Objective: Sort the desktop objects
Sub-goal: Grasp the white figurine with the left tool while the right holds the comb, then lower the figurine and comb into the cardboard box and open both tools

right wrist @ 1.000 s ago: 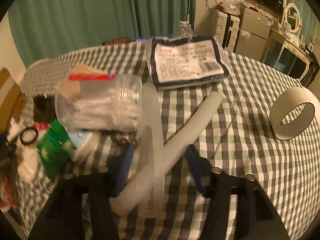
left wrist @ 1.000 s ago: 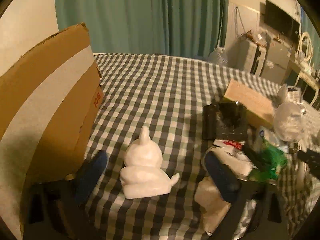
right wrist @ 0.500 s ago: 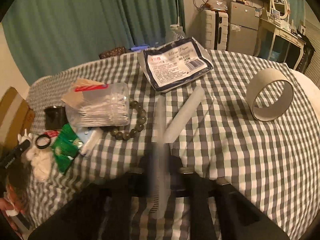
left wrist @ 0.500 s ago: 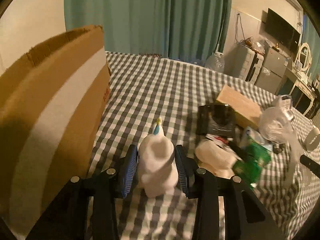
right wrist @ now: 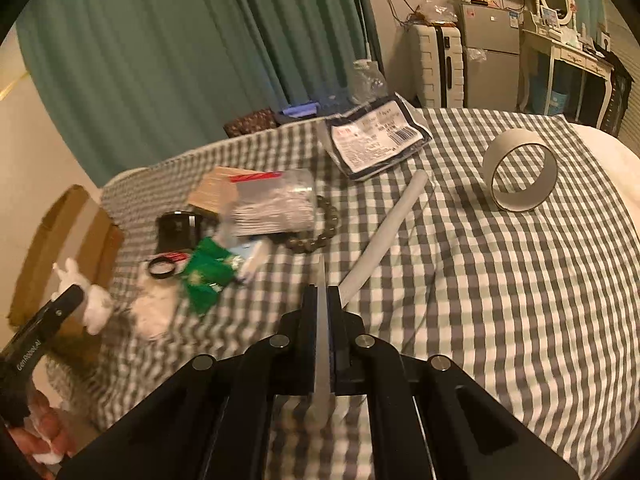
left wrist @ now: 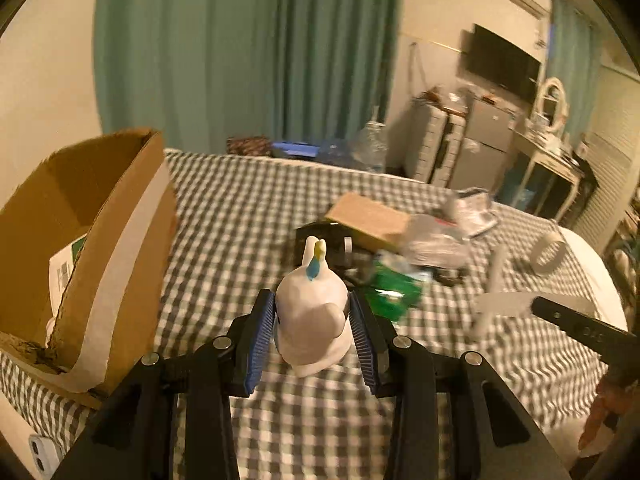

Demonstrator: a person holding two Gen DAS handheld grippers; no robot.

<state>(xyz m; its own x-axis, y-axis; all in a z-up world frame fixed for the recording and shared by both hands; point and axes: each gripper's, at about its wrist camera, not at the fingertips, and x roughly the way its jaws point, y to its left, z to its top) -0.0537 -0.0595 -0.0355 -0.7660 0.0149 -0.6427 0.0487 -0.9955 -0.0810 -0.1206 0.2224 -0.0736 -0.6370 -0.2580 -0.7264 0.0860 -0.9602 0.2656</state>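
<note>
Both claws have closed and lifted their catches since a second ago. Left of the left claw [left wrist: 312,334] stands the open cardboard box [left wrist: 100,248], close by and probably the drop point. That claw clenches the white figurine [left wrist: 310,312] upright between its blue pads, clear of the checked counter [left wrist: 240,216]. The left hand is the nearer to the box. Farther right, the right claw [right wrist: 324,320] is pinched tight on a thin pale strip [right wrist: 322,344], its length running along the fingers, with the white tube [right wrist: 384,236] lying just right of the tips.
</note>
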